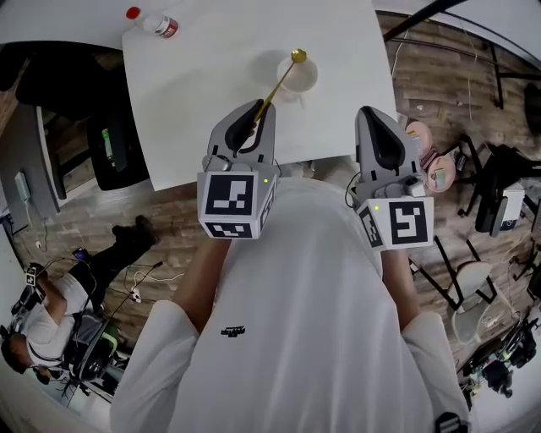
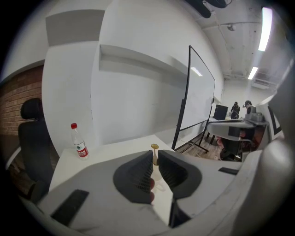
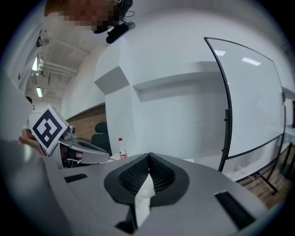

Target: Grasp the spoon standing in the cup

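Note:
A white cup stands on the white table, toward its far right. The gold spoon runs slantwise from my left gripper up past the cup, its gold end showing at the cup's far rim. The left jaws are shut on the spoon's stem. In the left gripper view the spoon pokes out just beyond the left gripper, and the cup shows low in the gap. My right gripper hangs to the right, off the table's near edge. The right gripper is shut with nothing in it.
A clear bottle with a red cap lies at the table's far left corner. A whiteboard on a black stand is to the right. A black chair is at the left. A seated person is lower left.

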### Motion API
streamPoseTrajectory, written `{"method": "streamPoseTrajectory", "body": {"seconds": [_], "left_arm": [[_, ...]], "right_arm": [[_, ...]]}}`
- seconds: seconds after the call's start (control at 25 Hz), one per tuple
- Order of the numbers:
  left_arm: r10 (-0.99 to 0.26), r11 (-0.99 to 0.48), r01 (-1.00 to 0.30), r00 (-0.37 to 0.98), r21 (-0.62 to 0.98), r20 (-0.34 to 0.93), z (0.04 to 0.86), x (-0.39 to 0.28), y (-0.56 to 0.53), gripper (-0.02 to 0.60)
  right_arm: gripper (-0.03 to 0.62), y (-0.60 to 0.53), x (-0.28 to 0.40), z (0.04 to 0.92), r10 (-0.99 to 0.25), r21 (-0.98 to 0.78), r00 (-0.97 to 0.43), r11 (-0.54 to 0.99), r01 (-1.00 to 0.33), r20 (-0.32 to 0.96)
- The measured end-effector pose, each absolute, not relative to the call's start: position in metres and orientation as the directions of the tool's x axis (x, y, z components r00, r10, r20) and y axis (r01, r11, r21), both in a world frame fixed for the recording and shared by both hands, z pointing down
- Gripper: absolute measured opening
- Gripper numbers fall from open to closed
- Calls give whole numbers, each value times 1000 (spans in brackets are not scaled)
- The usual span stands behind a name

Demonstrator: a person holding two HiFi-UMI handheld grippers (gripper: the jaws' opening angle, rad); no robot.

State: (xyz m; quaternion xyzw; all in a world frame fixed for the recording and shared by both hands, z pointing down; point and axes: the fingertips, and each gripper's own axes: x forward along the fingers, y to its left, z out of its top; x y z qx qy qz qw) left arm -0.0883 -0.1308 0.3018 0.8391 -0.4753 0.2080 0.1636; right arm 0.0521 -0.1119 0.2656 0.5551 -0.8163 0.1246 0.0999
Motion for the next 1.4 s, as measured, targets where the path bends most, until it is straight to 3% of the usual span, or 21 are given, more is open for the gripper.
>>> {"method": "streamPoseTrajectory", "body": {"seconds": [0.44, 1.4], "left_arm": [[-768, -493, -867, 475, 77, 429, 258, -99, -118, 54], [-759, -518, -850, 507, 93, 409, 262, -86, -113, 54]], "right_arm": [[5, -111, 63, 240, -917, -51, -316, 313, -948, 244], [5, -105, 70, 238, -914, -17, -317, 323, -946, 253]]}}
